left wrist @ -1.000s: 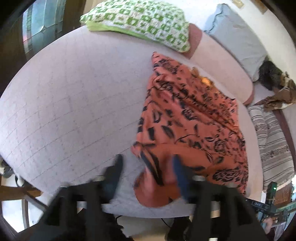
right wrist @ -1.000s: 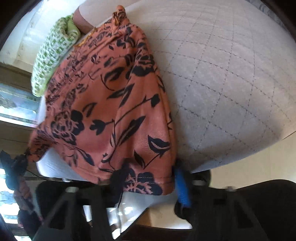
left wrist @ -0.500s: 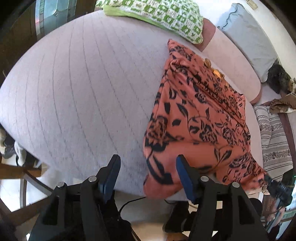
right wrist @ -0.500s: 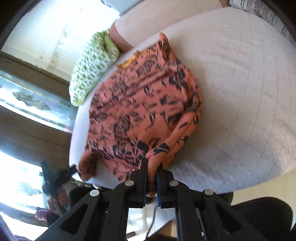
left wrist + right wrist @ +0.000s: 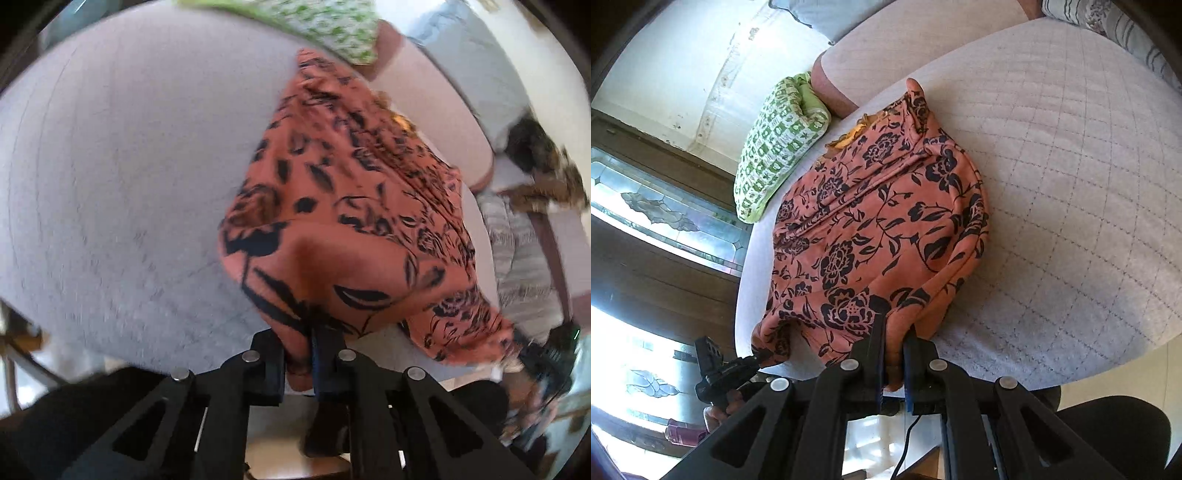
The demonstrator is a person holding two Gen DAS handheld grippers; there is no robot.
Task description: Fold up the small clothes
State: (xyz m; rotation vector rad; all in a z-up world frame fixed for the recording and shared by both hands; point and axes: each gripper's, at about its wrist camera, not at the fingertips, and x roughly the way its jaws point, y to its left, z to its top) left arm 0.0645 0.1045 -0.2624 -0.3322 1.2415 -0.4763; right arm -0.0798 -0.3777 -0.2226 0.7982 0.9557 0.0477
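Note:
An orange garment with a black flower print (image 5: 351, 206) lies spread on a pale quilted bed (image 5: 110, 166). My left gripper (image 5: 299, 332) is at the garment's near corner, its jaws closing with the pads pressed on a pinch of the orange cloth. In the right wrist view the same garment (image 5: 879, 221) runs away from my right gripper (image 5: 894, 328), which is shut on its near hem and holds that edge lifted off the bed (image 5: 1071, 184). The left gripper (image 5: 713, 373) shows at lower left there, at the garment's other near corner.
A green-and-white patterned pillow (image 5: 775, 147) lies at the far end of the bed beside a pink bolster (image 5: 436, 118). A striped cloth (image 5: 524, 266) and a dark heap (image 5: 535, 147) lie to the right. A leaded window (image 5: 646, 206) lines the left.
My left gripper went from open around the garment's corner to shut on it, moving in closer. My right gripper shut on the hem and lifted it.

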